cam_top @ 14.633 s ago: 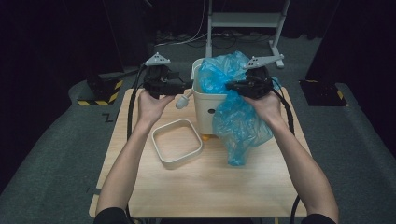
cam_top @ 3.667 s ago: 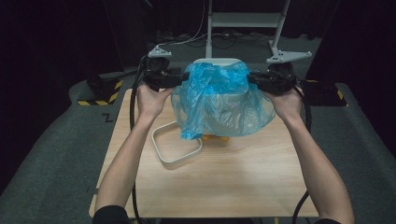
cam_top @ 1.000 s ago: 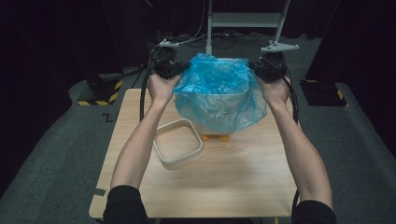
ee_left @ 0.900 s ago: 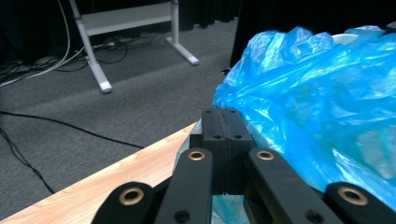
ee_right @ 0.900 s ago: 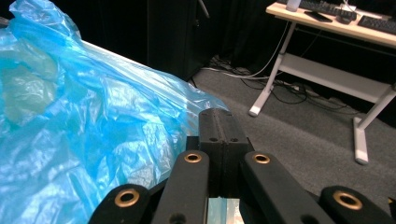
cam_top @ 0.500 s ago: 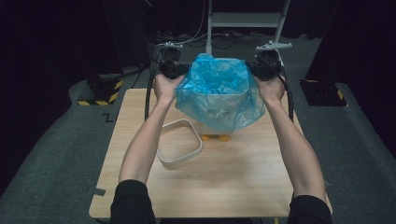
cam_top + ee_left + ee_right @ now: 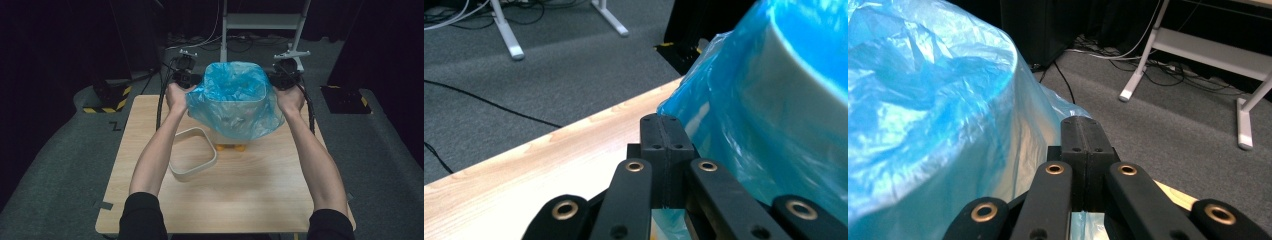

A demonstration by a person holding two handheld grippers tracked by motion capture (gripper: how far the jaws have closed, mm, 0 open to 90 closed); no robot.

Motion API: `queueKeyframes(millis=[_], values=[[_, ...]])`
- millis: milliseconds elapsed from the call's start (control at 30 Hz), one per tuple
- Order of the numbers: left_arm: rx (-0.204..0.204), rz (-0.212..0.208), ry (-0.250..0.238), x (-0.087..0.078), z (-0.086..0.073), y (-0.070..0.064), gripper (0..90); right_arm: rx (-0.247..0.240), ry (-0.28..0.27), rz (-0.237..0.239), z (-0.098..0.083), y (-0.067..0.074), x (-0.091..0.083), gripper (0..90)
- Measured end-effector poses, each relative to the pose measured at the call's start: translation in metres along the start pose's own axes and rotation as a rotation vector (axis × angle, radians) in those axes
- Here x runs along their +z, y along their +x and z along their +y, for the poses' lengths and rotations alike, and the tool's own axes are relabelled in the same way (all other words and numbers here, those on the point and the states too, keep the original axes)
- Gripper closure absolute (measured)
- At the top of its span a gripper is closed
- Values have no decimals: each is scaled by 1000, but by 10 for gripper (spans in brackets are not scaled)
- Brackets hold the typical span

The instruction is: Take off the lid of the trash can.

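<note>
Left gripper (image 7: 663, 125): jaws fully clenched, blue bag film (image 7: 744, 135) pinched between them at the bin's left side. Right gripper (image 7: 1084, 131): same, jaws pressed together on the bag's edge at the right side. Blue bag (image 7: 234, 102) is stretched over the mouth of the white bin (image 7: 220, 139), skirt hanging down the walls; bin stands near the table's far edge, about mid-width. Versus a second ago: both hands sit a bit lower, bag pulled further down the bin. White rim frame (image 7: 192, 160) lies flat on the table (image 7: 250, 190) toward the left edge, unmoved.
</note>
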State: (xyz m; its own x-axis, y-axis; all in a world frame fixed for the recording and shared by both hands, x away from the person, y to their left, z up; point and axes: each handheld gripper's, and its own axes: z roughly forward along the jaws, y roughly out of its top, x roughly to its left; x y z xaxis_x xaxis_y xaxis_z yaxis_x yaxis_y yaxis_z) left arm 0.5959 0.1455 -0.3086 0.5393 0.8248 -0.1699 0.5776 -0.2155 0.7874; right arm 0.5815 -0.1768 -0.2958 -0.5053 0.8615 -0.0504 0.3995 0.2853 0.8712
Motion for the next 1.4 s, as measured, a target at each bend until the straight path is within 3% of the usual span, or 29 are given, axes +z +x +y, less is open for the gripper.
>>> queueKeyframes(millis=[233, 367, 500, 633, 800, 1000, 1167, 1400], values=[[3, 7, -10, -1, -7, -4, 897, -5, 7, 10, -3, 2, -6, 900], [-8, 34, -42, -9, -8, -5, 761, 13, -1, 14, -7, -1, -10, 879], [-40, 27, -60, -20, -10, -1, 669, 31, -22, 9, -7, -5, -19, 837], [-58, 52, -81, -32, -11, 4, 592, 35, -41, 3, -6, -6, -30, 793], [-25, 100, -109, -51, -10, 3, 526, 26, -82, 20, -3, -5, -46, 759], [-12, 87, -140, -73, -11, 0, 476, 14, -106, 39, 0, 1, -61, 689], [-26, 32, -205, -96, -17, -3, 461, 3, -127, 69, 2, 6, -72, 663], [25, -25, -226, -121, -28, -18, 438, -35, -164, 119, 6, 21, -89, 638]])
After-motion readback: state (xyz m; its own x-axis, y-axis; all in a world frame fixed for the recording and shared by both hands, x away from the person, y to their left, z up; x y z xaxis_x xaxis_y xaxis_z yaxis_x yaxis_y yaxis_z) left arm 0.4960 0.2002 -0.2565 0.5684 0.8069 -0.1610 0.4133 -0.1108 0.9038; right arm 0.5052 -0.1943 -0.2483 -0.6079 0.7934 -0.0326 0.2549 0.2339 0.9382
